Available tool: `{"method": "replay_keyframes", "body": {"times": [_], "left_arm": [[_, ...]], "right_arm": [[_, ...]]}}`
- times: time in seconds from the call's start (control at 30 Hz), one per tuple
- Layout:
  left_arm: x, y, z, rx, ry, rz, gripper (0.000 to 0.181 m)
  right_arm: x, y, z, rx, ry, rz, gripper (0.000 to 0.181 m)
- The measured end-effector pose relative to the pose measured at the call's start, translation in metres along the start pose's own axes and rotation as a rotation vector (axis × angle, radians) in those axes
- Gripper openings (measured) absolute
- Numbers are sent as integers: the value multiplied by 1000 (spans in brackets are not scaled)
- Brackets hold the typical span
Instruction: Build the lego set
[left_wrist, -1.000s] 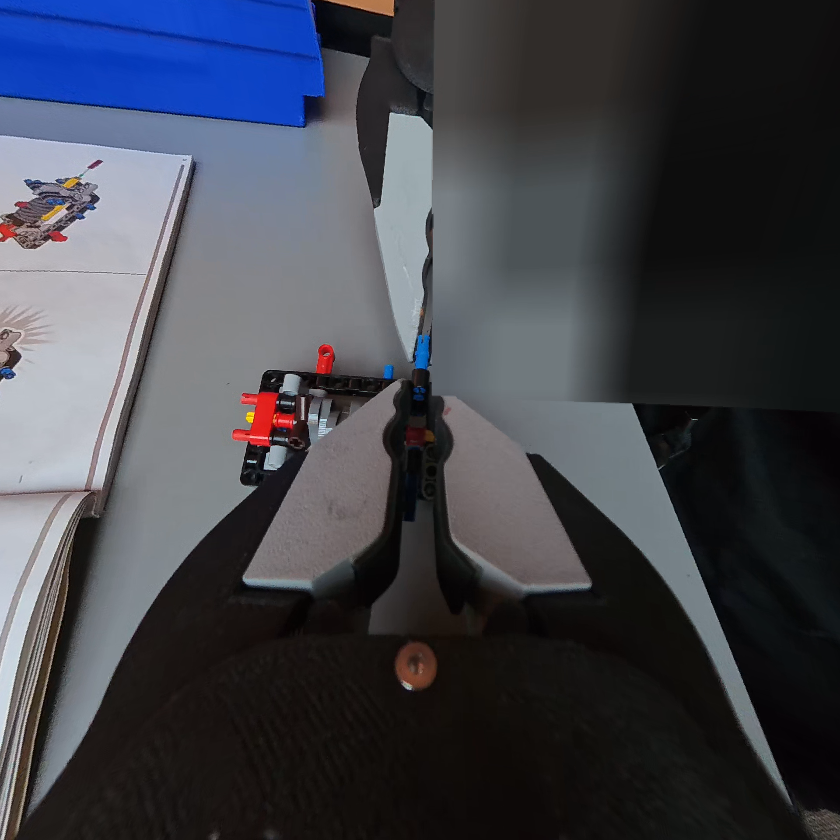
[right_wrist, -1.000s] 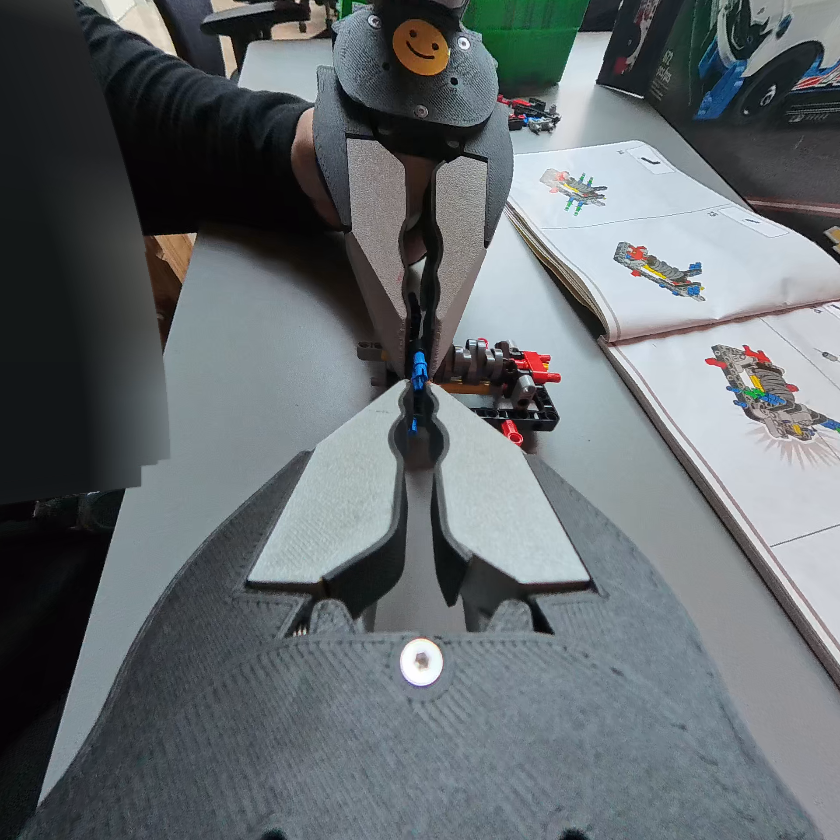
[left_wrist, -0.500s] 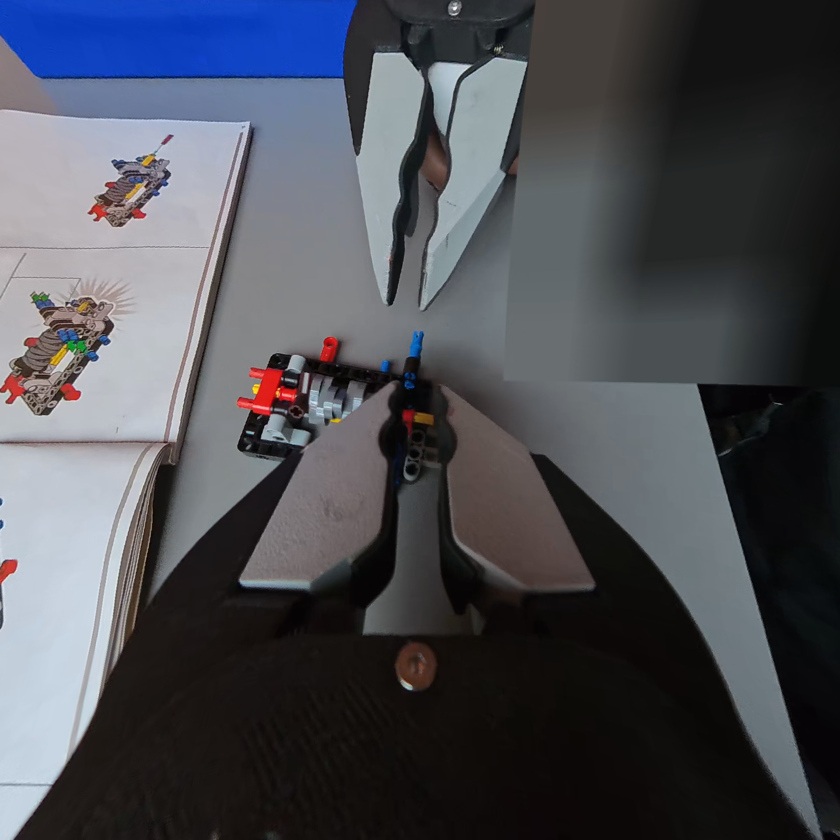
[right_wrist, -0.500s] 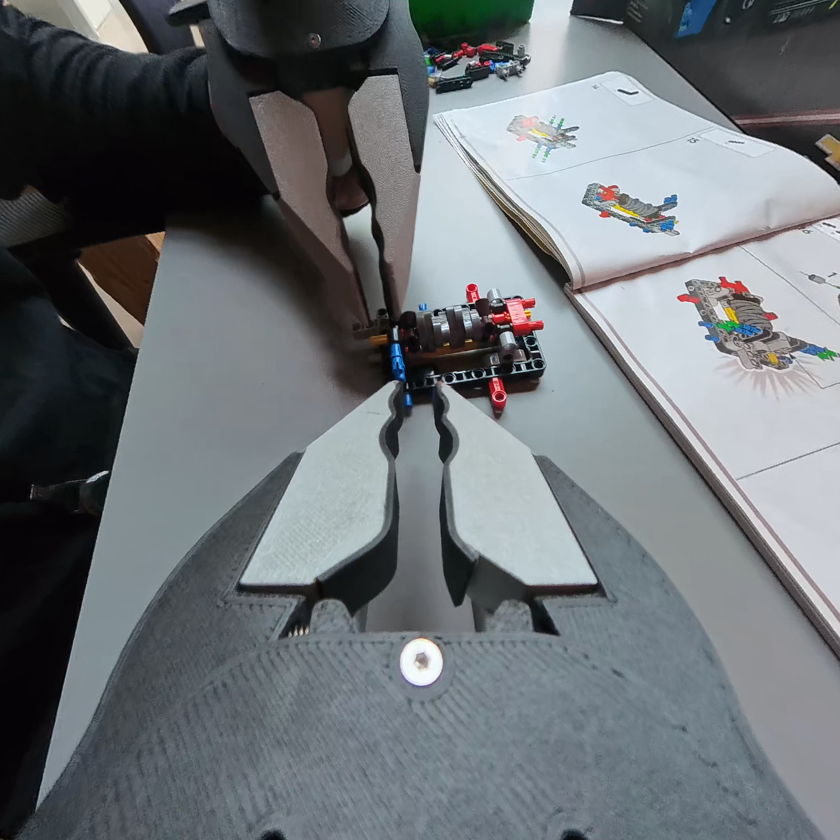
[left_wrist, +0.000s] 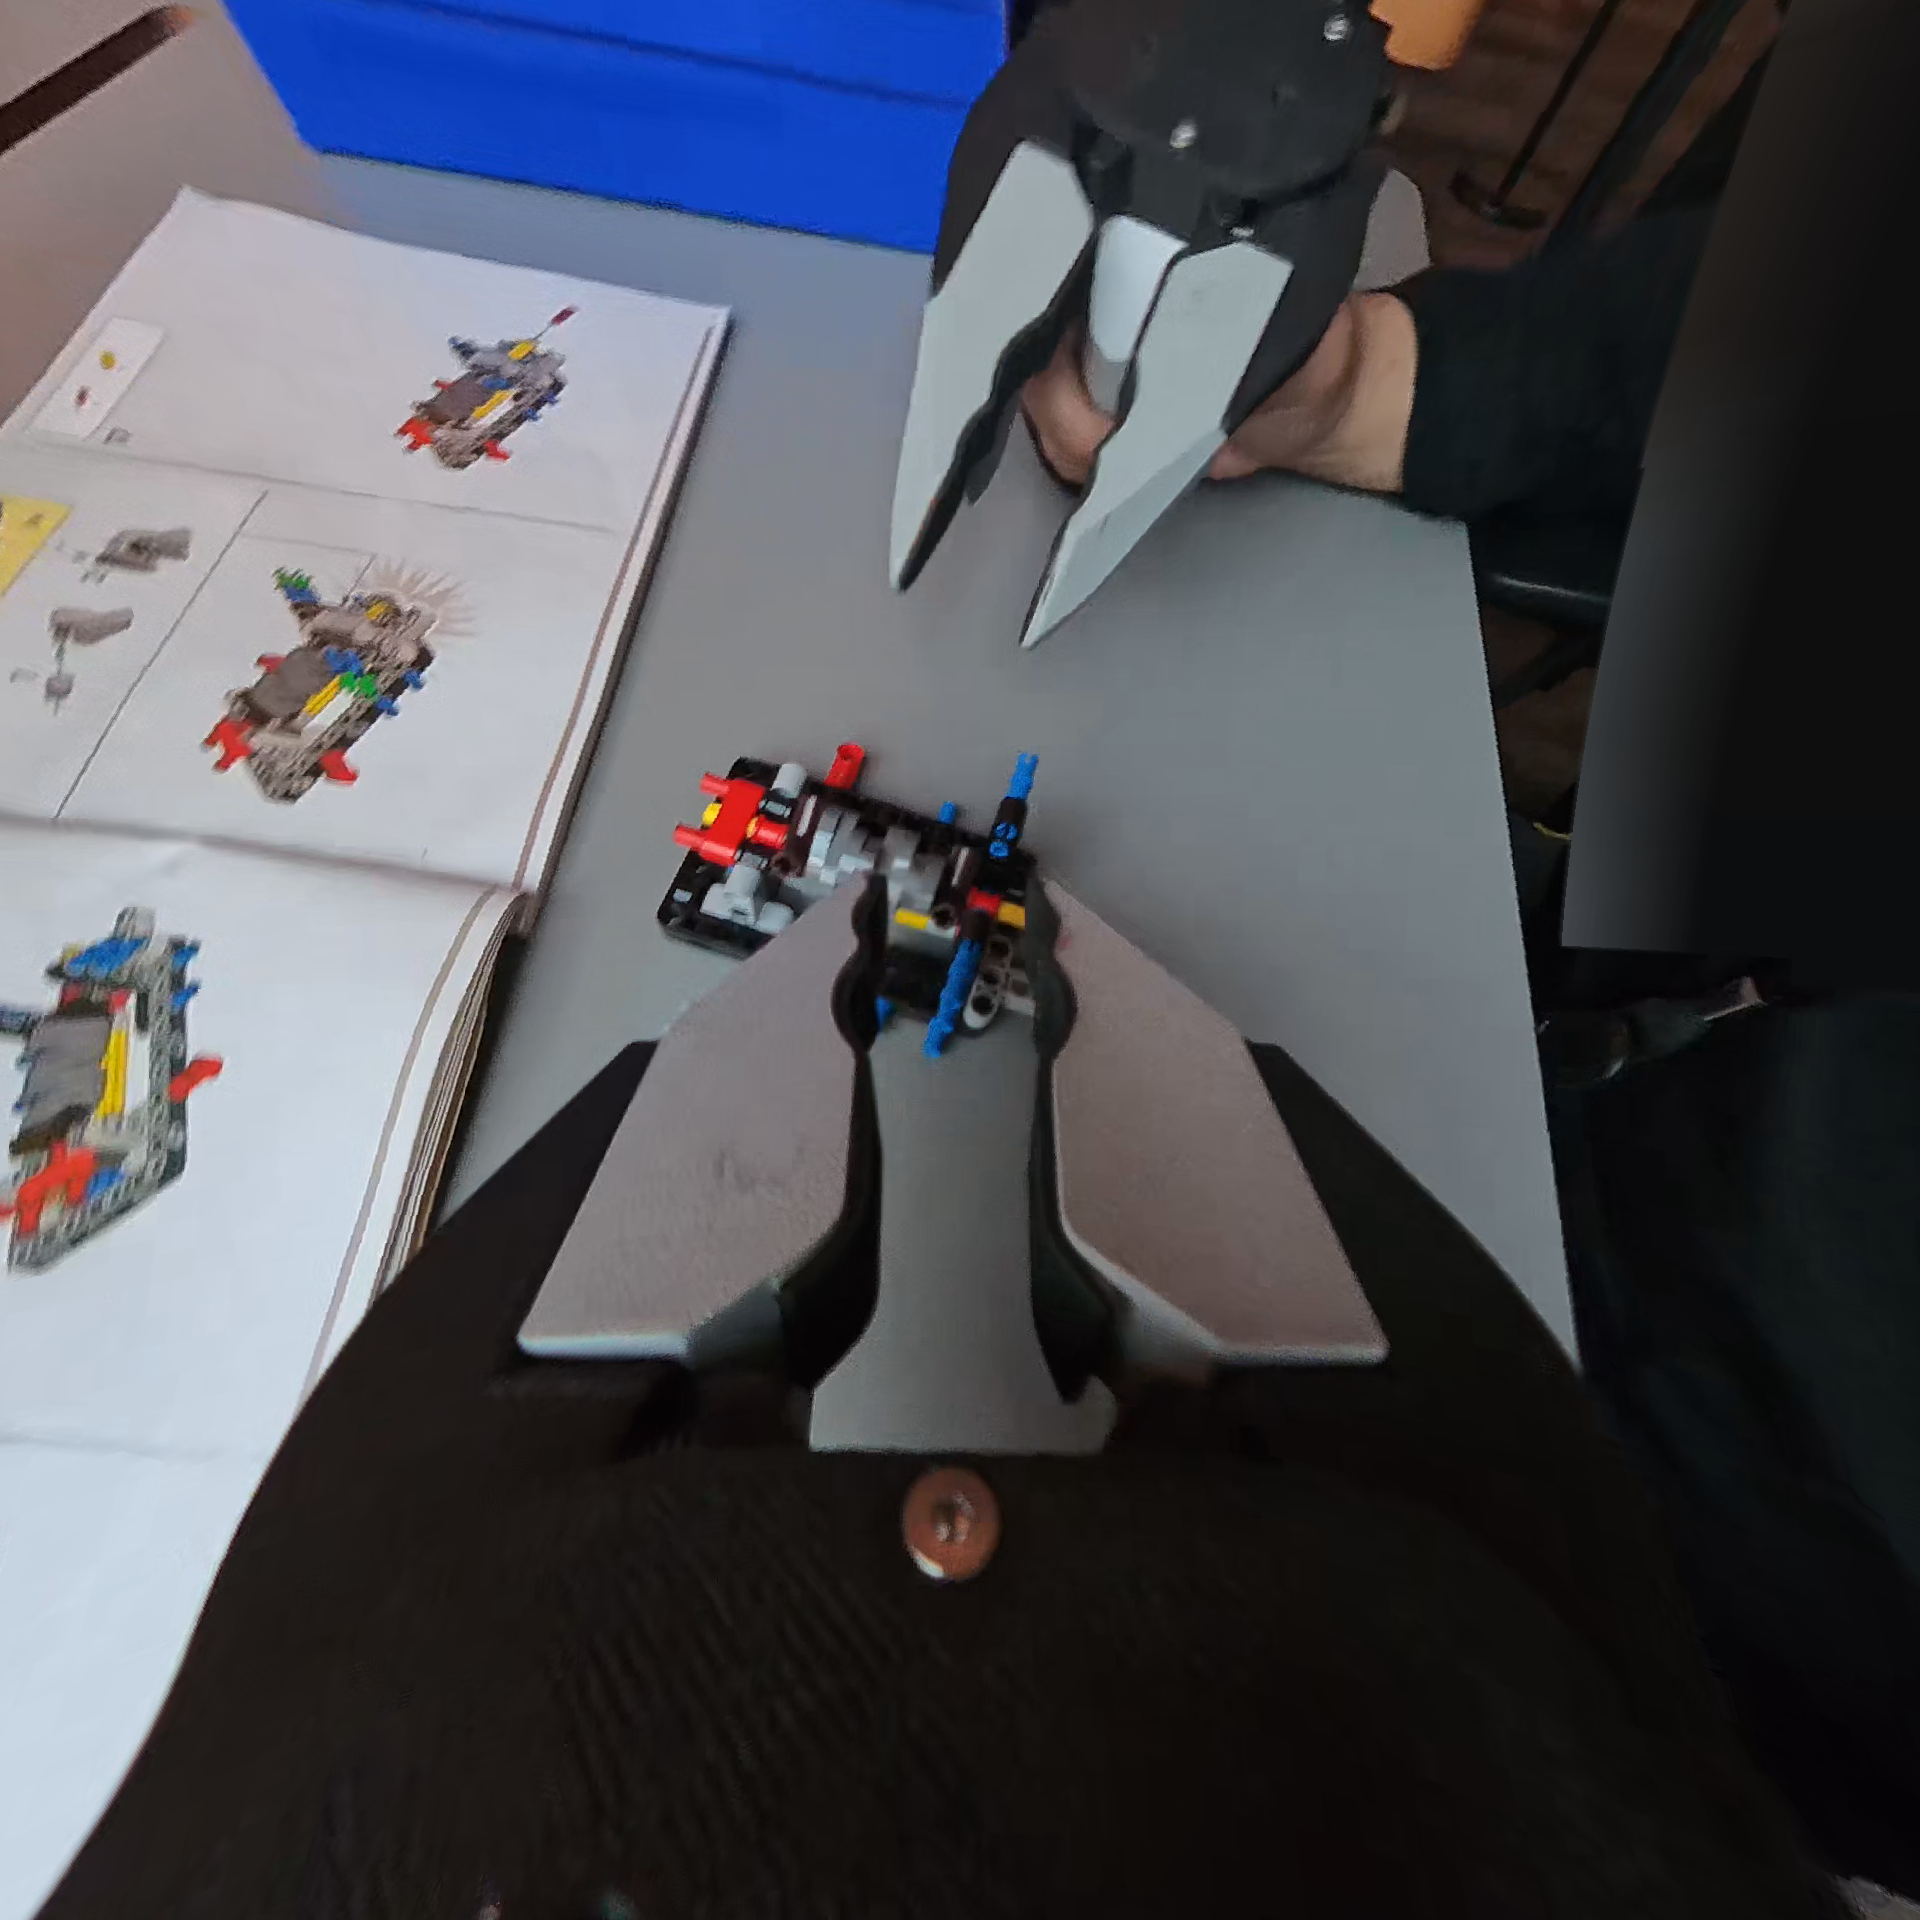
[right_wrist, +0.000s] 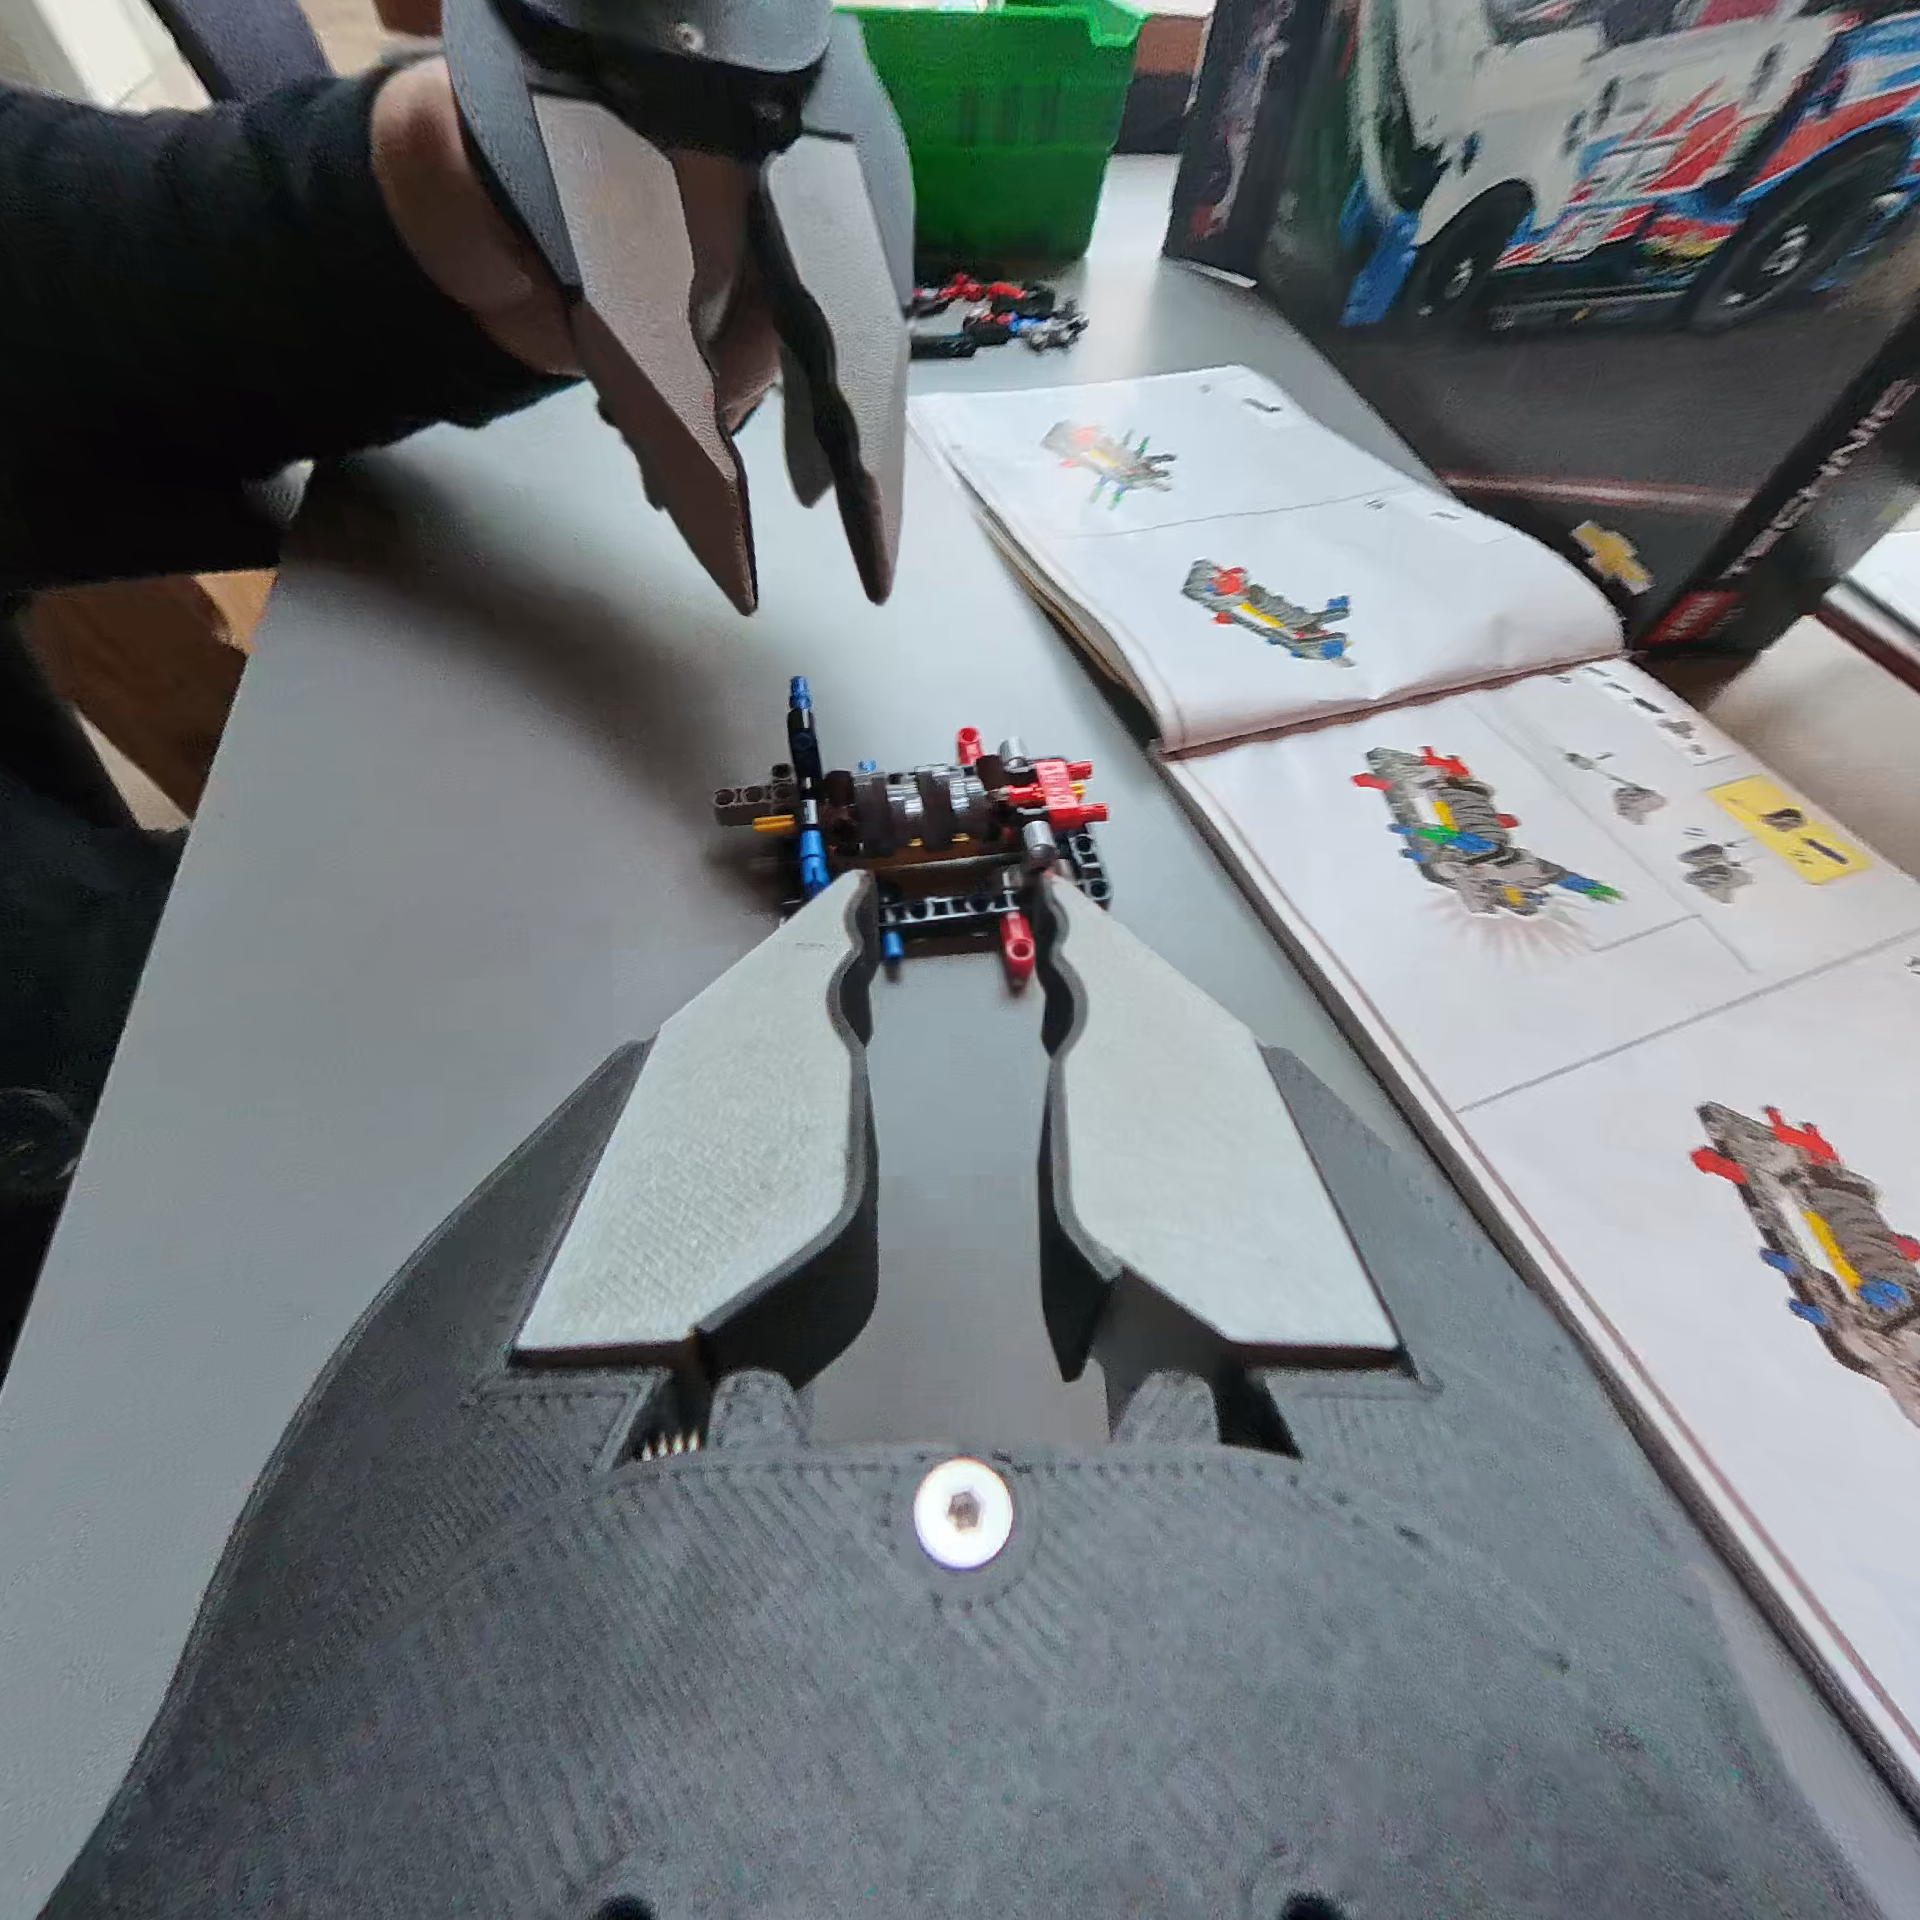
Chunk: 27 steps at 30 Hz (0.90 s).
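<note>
The lego assembly (right_wrist: 914, 831) lies flat on the grey table (right_wrist: 468, 831) beside the open instruction booklet (right_wrist: 1455, 935), its long axis running from the grey beam end to the red end nearest the booklet. 1 blue pin (right_wrist: 798, 698) stands up from it. The left gripper (left_wrist: 951, 914) and right gripper (right_wrist: 951, 914) both have jaws apart, holding nothing, above it on opposite sides.

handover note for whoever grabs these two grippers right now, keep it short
Left gripper: open, holding nothing, tips at the near end of the lego assembly.
Right gripper: open, holding nothing, tips just short of the assembly's black frame.
The assembly lies flat on the grey table, free of both grippers. A long blue pin runs through its end.
Instruction booklet lies open beside it. Loose parts sit in front of the green bin; the set's box stands behind the booklet.
Done: small geared core on the frame. Left: most of the build, judging by the booklet pictures; check the open page for the next part.
</note>
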<state>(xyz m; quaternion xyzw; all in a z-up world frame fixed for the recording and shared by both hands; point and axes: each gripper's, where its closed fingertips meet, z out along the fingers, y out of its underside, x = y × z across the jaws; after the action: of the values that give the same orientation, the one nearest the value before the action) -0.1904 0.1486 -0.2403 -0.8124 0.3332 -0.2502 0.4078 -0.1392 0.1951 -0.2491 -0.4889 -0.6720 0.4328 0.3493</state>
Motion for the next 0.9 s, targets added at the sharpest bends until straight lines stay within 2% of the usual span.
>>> {"method": "replay_keyframes", "body": {"times": [0.07, 0.13, 0.2, 0.33, 0.43, 0.53, 0.57, 0.63, 0.73, 0.8, 0.9], "left_arm": [[-9, 11, -11, -25, -46, -73, 29], [-13, 26, -19, -42, -91, -114, 29], [-12, 44, -25, -62, -119, -144, 29], [-14, 76, -30, -117, -234, -140, 29], [-14, 86, -32, -126, -303, -105, 28], [-13, 92, -34, -146, -343, -81, 29], [-12, 92, -36, -144, -352, -74, 29], [-11, 94, -39, -141, -368, -67, 29], [-10, 94, -43, -126, -379, -59, 29], [-8, 92, -45, -102, -368, -56, 28], [-1, 93, -41, -109, -295, -70, 24]], "right_arm": [[4, -2, -6, 23, -2, 20, 25], [-9, 3, -7, 13, -102, 39, 19], [-19, 12, -3, -52, -175, 48, 27], [-25, 9, 14, -77, -173, 9, 30], [-41, 13, 30, -154, -240, 22, 26], [-66, 9, 32, -156, -337, 8, 29], [-61, 6, 31, -152, -286, -13, 35], [-43, -3, 20, -115, -153, -63, 29], [-23, -20, -13, -7, -76, -51, 26], [-4, -16, -32, 30, -18, -24, 27], [19, 8, -44, 8, 35, 36, 32]]}}
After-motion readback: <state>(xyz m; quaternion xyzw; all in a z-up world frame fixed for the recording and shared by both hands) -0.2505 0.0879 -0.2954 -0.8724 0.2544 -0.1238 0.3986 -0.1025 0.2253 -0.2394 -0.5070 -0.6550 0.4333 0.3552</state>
